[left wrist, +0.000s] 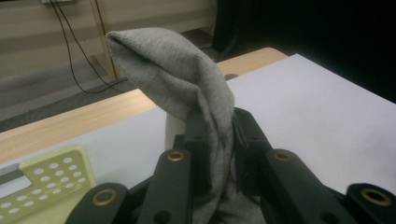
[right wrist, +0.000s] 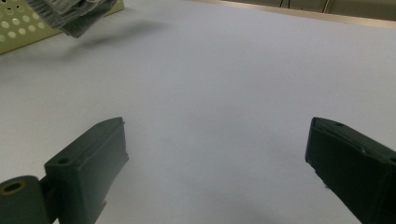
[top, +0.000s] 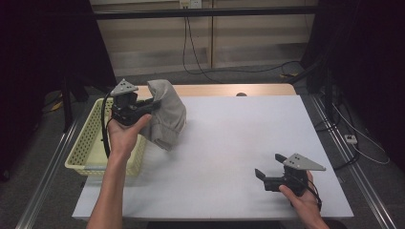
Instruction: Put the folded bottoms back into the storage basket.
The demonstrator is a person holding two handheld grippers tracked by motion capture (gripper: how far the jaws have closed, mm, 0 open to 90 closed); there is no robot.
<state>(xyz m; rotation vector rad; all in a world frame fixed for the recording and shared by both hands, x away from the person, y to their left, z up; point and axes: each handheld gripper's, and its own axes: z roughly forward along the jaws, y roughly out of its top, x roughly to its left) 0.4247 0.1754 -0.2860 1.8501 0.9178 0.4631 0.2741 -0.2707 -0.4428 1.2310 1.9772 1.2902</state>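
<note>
The left gripper clamps a grey cloth, which hangs above the white table beside the yellow basket. The right gripper rests apart, jaws spread and empty.

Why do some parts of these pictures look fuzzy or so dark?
High view: the white table is evenly lit, the room's sides fall into black. Left gripper view: the grey cloth is sharp, the background soft. Right gripper view: the cloth at the top corner is smeared, with a soft shadow beneath it on the table.
</note>
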